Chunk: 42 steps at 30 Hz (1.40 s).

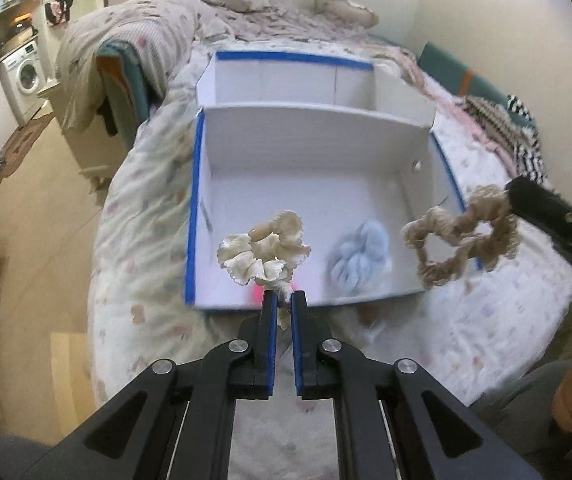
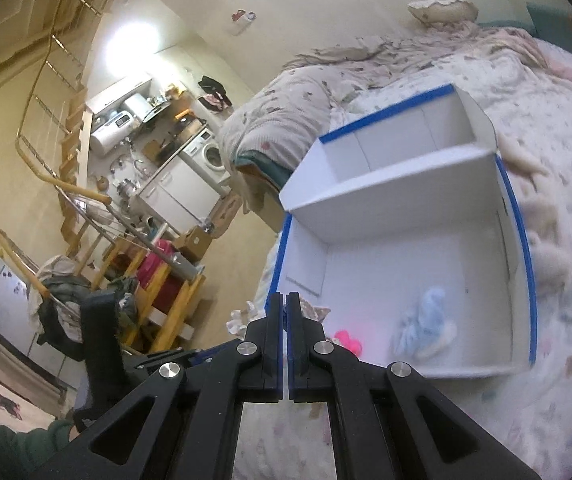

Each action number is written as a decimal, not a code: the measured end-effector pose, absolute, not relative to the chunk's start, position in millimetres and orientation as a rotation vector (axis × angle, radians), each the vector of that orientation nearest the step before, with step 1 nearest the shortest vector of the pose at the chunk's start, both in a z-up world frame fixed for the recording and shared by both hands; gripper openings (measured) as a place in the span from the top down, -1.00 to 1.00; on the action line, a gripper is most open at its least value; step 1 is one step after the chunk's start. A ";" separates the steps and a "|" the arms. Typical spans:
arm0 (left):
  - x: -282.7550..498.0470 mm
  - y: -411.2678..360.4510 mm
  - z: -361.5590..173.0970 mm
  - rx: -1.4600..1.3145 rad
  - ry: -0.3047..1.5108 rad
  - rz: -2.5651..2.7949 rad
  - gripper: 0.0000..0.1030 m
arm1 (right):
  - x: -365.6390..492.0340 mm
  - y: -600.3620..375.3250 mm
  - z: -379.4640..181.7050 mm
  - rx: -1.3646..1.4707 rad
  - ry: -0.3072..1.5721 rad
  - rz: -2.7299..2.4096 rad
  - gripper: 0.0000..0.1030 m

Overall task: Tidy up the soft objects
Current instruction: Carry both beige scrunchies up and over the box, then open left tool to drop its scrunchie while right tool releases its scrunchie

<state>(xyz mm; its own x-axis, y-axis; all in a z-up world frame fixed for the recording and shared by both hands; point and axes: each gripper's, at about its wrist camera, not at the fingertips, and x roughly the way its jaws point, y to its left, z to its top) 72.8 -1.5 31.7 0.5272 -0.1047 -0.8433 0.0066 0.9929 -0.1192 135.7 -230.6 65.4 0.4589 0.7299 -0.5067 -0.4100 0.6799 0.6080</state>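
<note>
A white box with blue-taped edges (image 1: 195, 200) lies on the bed and has a near and a far compartment. My left gripper (image 1: 284, 299) is shut on a cream frilly scrunchie (image 1: 263, 250) and holds it above the box's near edge. My right gripper (image 1: 512, 196) is shut on a beige knitted scrunchie (image 1: 460, 238) and holds it over the box's right wall. In the right wrist view the right gripper (image 2: 286, 300) has its jaws closed and the beige scrunchie barely shows. A light blue scrunchie (image 1: 360, 256) and a pink one (image 2: 348, 340) lie in the near compartment.
The bed's patterned quilt (image 1: 141, 216) surrounds the box. A rumpled duvet (image 1: 133, 36) and a pillow (image 1: 344, 6) lie at the far end. A striped cloth (image 1: 522, 140) lies at the right. The floor (image 1: 41, 208), a washing machine (image 1: 25, 74) and a wooden staircase (image 2: 65, 128) are to the left.
</note>
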 end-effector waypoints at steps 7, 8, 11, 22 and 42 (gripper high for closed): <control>105.2 -5.9 39.0 -0.110 0.997 -0.096 0.87 | 166.1 -222.8 51.2 0.427 0.862 0.715 0.94; 111.4 -7.7 36.8 -0.108 1.001 -0.100 0.87 | 168.9 -220.9 46.5 0.426 0.871 0.715 0.94; 126.0 -13.6 27.4 -0.088 1.015 -0.105 0.87 | 178.9 -215.0 25.6 0.430 0.912 0.711 0.95; 166.4 -30.3 -36.0 -0.033 1.097 -0.109 0.87 | 197.7 -204.6 -38.5 0.441 1.059 0.685 0.94; 175.0 -36.3 -67.5 -0.063 1.145 -0.096 0.87 | 212.6 -203.7 -76.6 0.422 1.190 0.621 0.94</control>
